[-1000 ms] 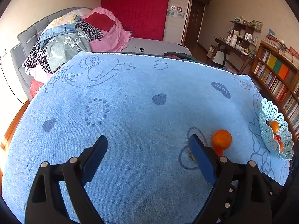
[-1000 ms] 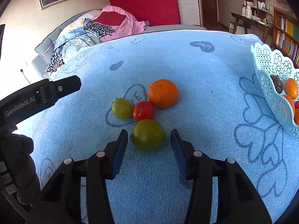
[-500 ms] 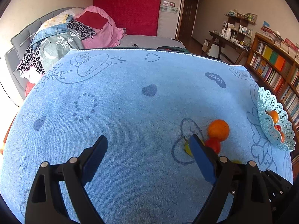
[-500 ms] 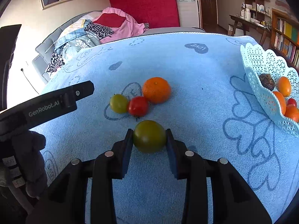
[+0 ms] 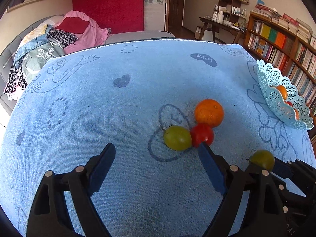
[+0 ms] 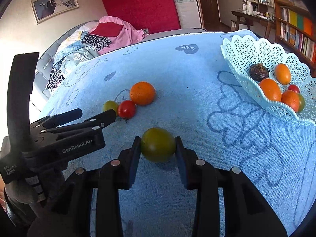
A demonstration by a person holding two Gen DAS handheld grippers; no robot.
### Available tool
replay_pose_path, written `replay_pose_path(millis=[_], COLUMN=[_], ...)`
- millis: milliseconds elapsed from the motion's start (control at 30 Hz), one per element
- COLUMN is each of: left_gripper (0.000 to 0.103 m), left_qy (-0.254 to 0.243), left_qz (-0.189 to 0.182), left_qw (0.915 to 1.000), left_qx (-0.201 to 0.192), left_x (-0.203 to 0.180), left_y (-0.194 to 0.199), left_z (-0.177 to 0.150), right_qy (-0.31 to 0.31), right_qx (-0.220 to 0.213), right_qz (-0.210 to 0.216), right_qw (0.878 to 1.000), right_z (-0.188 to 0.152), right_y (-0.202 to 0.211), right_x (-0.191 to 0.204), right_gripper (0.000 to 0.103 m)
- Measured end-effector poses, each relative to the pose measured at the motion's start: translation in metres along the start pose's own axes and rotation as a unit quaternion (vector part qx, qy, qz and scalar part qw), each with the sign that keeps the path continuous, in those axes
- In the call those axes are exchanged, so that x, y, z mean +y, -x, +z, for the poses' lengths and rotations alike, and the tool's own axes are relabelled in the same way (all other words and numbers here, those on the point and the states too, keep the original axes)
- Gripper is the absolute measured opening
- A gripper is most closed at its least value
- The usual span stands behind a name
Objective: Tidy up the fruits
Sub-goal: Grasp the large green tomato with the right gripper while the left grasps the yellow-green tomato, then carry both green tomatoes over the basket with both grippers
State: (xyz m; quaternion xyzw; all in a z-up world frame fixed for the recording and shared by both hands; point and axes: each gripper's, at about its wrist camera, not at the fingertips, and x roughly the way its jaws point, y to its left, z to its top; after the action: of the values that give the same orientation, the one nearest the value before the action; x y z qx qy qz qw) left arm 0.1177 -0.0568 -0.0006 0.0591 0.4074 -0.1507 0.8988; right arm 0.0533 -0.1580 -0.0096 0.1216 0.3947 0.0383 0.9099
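Observation:
My right gripper (image 6: 158, 148) is shut on a dark green tomato (image 6: 158, 144) and holds it just above the blue towel; the tomato also shows in the left wrist view (image 5: 262, 159). An orange (image 6: 142, 93), a red tomato (image 6: 127, 109) and a yellow-green tomato (image 6: 110, 105) lie touching in a row on the towel. My left gripper (image 5: 156, 158) is open and empty, its right finger close to the red tomato (image 5: 202, 135) and the yellow-green tomato (image 5: 177, 137). A pale blue lace basket (image 6: 243, 59) at the right holds several fruits.
The blue towel (image 5: 118, 108) covers the whole table. A bed with heaped clothes (image 5: 59, 39) lies behind the far edge. A bookshelf (image 5: 280, 39) and desk stand at the right, beyond the basket (image 5: 272, 83).
My right gripper shut on the dark green tomato and lifted it back from the other fruits, turning toward the basket. My left gripper moved right, closer to the fruit row.

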Motion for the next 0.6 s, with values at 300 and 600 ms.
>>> replay_pose_path(millis=[300, 600], left_gripper=[0.064, 0.033], left_qy=[-0.002, -0.024], left_qz=[-0.023, -0.054], left_qw=[0.9997, 0.9982], left_qx=[0.011, -0.009], left_x=[-0.002, -0.013], left_y=[-0.013, -0.006], left_z=[0.006, 0.004], right_qy=[-0.012, -0.017], right_qx=[-0.004, -0.005], right_qz=[0.005, 0.003], right_qw=[1.000, 1.000], right_z=[-0.002, -0.002], right_y=[0.004, 0.004], right_x=[-0.007, -0.006], right_gripper=[0.036, 0.036])
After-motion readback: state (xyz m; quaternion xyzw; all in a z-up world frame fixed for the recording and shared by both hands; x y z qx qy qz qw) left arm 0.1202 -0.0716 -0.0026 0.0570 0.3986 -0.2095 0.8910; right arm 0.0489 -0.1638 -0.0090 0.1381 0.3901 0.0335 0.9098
